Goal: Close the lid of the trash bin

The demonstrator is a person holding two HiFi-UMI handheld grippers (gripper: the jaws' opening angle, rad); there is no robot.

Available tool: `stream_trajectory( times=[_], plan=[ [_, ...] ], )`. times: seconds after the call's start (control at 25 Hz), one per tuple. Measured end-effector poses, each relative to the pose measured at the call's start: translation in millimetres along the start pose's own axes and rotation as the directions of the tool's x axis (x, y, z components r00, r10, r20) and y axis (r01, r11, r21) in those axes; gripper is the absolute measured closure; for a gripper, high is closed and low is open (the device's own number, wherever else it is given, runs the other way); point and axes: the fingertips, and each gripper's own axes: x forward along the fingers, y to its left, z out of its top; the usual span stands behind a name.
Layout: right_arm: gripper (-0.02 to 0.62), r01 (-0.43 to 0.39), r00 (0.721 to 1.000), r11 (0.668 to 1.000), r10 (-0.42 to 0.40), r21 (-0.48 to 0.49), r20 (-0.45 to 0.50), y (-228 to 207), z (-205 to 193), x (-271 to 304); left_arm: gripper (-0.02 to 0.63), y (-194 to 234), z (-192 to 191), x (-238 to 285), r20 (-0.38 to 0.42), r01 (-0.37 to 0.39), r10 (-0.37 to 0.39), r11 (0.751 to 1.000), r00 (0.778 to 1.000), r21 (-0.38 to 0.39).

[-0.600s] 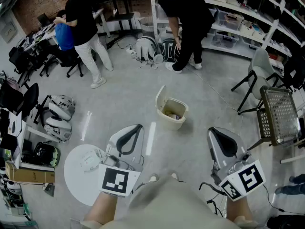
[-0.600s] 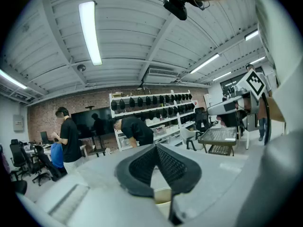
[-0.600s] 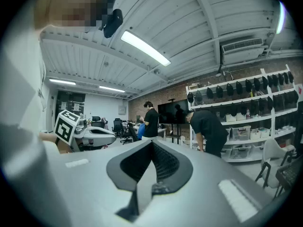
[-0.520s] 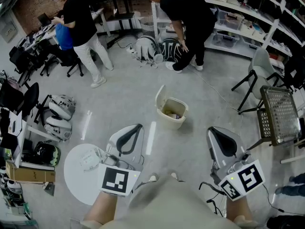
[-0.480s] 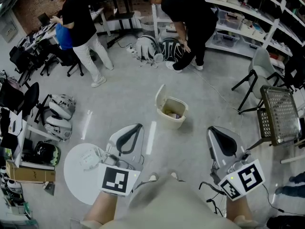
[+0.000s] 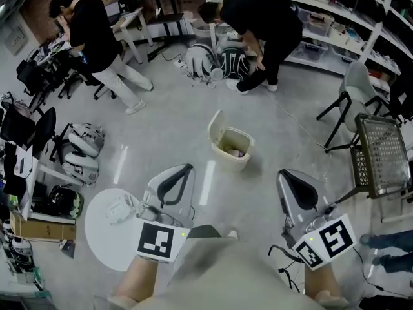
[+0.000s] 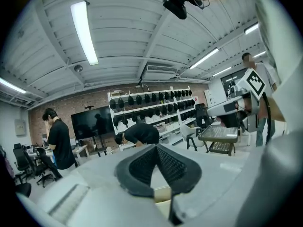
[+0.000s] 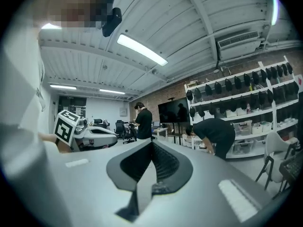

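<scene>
Beige trash bin, lid raised on its left side, lies ahead between left claw and right claw, both closed, empty.

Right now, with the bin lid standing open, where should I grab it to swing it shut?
I'd take the lid by its free top edge, farthest from the hinge on the trash bin's left rim. It stands nearly upright, so come from above-left with the left gripper; its jaws are shut, so open them first.
</scene>
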Motion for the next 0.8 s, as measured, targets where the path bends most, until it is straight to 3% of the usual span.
stream_trajectory(
  times=[0.44,0.8],
  plan=[
    [0.592,-0.020,0.999,1.000,0.020,0.017,-0.033,-19.1,-23.5,32.3,0.603,12.6,-17.7,28.7,-0.027,-0.007,0.007,1.000,1.000,-0.006],
    [0.592,0.001,0.996,1.000,0.001,0.016,-0.092,-63.6,-37.8,107.3,0.603,63.4,-32.8,107.0,-0.039,0.008,-0.009,1.000,0.999,-0.013]
  ],
)
